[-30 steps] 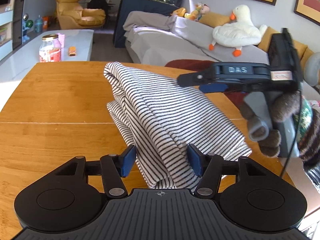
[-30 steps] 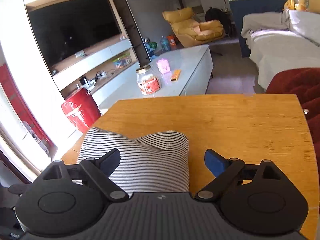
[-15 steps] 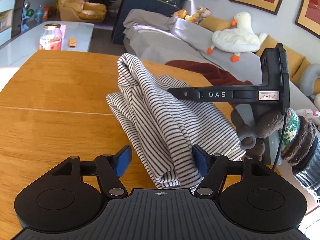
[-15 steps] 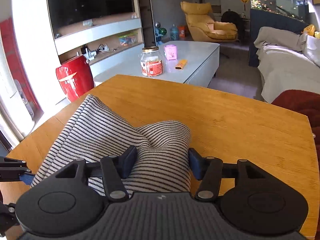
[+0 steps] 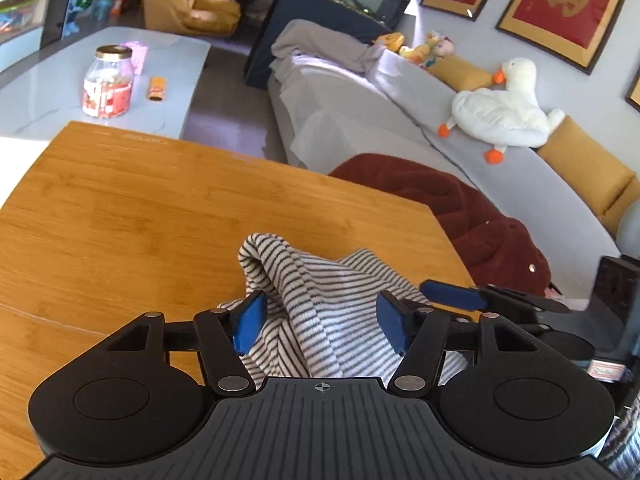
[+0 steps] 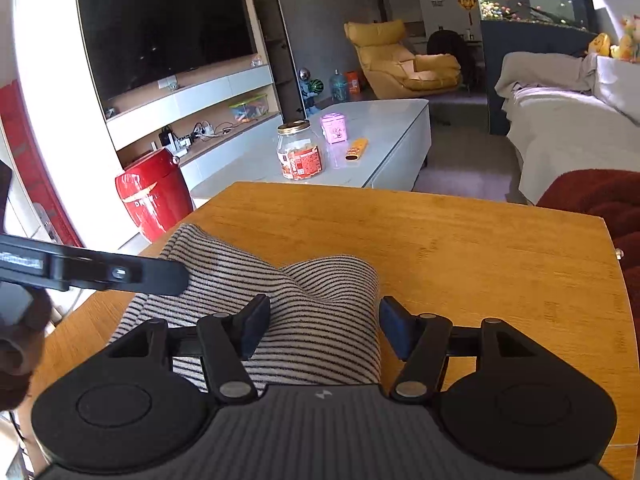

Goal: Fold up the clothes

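A black-and-white striped garment [image 5: 320, 292] lies bunched on the wooden table [image 5: 120, 220]. It also shows in the right wrist view [image 6: 320, 300]. My left gripper [image 5: 320, 326] straddles a raised fold of it, blue pads pressing the cloth on both sides. My right gripper [image 6: 320, 328] grips another thick fold between its pads. The right gripper's finger [image 5: 456, 295] shows at the right of the left wrist view. The left gripper's finger [image 6: 120, 274] shows at the left of the right wrist view.
A dark red cushion [image 5: 460, 208] sits past the table's far right edge, with a grey sofa [image 5: 400, 120] behind. A white coffee table [image 6: 360, 152] holds a jar [image 6: 300, 156]. A red stool [image 6: 154, 196] stands left of the table.
Both grippers have moved along the garment and come close together, bunching the cloth. The right gripper's jaws closed from wide open onto the fold. The left gripper turned toward the sofa side.
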The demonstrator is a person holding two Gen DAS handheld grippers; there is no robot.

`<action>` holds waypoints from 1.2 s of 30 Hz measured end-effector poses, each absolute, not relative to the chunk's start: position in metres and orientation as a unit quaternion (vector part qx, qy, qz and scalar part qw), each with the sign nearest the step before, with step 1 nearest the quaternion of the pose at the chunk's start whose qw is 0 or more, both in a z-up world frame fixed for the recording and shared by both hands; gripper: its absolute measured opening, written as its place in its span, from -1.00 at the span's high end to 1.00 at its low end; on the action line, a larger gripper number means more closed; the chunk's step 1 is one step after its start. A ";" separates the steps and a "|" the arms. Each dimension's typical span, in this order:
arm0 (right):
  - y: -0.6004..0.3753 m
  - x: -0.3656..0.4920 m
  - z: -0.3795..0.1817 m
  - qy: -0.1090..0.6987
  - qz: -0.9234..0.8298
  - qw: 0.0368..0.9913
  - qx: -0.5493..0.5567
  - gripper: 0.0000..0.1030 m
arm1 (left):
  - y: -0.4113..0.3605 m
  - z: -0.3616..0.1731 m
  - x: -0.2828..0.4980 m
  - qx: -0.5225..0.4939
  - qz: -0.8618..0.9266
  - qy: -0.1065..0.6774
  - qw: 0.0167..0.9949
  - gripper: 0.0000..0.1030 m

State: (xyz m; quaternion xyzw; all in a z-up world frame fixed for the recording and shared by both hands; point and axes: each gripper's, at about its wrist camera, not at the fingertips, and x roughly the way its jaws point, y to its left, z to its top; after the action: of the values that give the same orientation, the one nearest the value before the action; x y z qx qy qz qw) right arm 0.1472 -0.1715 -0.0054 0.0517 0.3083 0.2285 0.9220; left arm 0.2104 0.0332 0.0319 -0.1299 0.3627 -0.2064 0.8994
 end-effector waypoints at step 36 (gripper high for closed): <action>-0.191 0.125 -0.034 0.389 0.262 0.873 0.137 -0.80 | 0.044 -0.016 0.156 -0.164 -0.255 0.450 0.840 -0.63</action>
State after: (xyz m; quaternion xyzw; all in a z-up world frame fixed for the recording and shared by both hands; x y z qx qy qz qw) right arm 0.1254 -0.1912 -0.0335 0.1369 0.3888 0.2618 0.8727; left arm 0.1557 0.0439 -0.0162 -0.1637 0.4501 -0.2551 0.8399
